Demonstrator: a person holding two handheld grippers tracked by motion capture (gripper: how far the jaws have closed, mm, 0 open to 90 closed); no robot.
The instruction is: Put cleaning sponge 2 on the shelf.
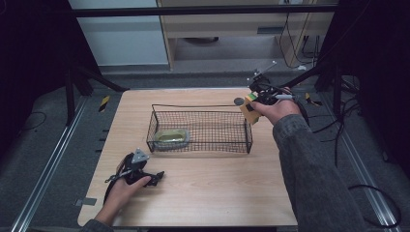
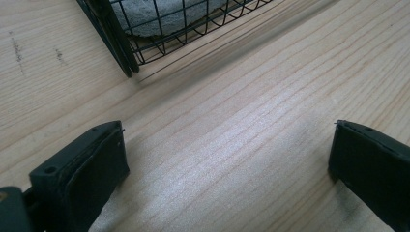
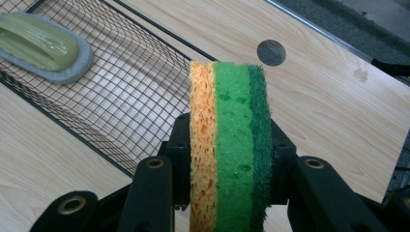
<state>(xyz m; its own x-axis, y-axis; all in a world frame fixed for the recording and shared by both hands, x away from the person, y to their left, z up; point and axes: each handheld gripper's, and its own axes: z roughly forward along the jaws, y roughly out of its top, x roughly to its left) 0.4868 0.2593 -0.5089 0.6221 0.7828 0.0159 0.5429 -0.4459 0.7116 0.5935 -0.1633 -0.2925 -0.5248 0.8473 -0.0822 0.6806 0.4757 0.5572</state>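
Observation:
A layered sponge (image 3: pixel 229 145), orange, light green and dark green, stands on edge between the jaws of my right gripper (image 3: pixel 227 159), which is shut on it. From above, this sponge (image 1: pixel 250 107) hangs at the right end of the black wire basket (image 1: pixel 247 137), held by the right gripper (image 1: pixel 258 99). Inside the basket's left part lies a yellow-green scrub pad with a grey rim (image 1: pixel 169 137), which the right gripper view shows too (image 3: pixel 41 46). My left gripper (image 1: pixel 157 178) rests open on the table in front of the basket, its jaws wide with bare wood between them (image 2: pixel 227 159).
The wooden table (image 1: pixel 203 193) has a round dark hole (image 1: pixel 239 101) near its far right edge. A basket corner (image 2: pixel 123 58) is close ahead of the left gripper. Black frame legs, cables and metal floor rails surround the table.

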